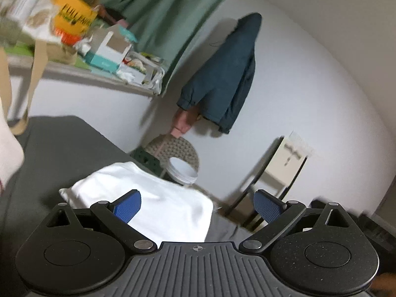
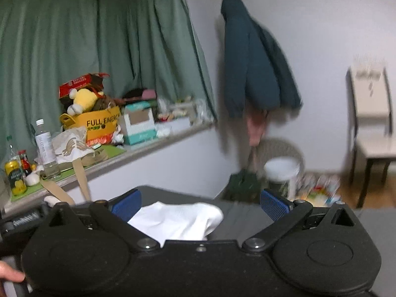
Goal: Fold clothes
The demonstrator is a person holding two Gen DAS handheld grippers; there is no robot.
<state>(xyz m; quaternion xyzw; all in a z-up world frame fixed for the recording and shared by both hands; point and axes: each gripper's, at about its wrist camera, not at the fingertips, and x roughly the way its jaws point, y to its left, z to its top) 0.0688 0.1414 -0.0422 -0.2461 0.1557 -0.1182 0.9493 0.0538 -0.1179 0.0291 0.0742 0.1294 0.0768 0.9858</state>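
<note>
garment: white folded cloth bundle (image 1: 148, 208), soft knit by the look, lying on dark grey flat bed/mat surface (image 1: 61, 153), near its far edge
fold state: looks already folded into a compact block; can't tell what type of clothing
L grip: left gripper (image 1: 196, 206) w/ blue textured pads spread wide, nothing between them, hovering above/behind the bundle
R grip: right gripper (image 2: 200, 205) also spread wide, empty, bundle (image 2: 178, 220) just ahead and below
contact: neither tool touching cloth afaict
blur: both views smeared, so rigs prob in motion
bg: dark teal jacket (image 2: 252, 59) hanging on wall, green curtain (image 2: 99, 49), cluttered shelf, white chair (image 2: 371, 113)
risk 1: bundle sits close to mat edge; a push instead of a pinch could slide it off toward the floor clutter
risk 2: grabbing only the top layer would peel the fold open
risk 3: fast approach + blur = poor aim, pads may close on air
</note>
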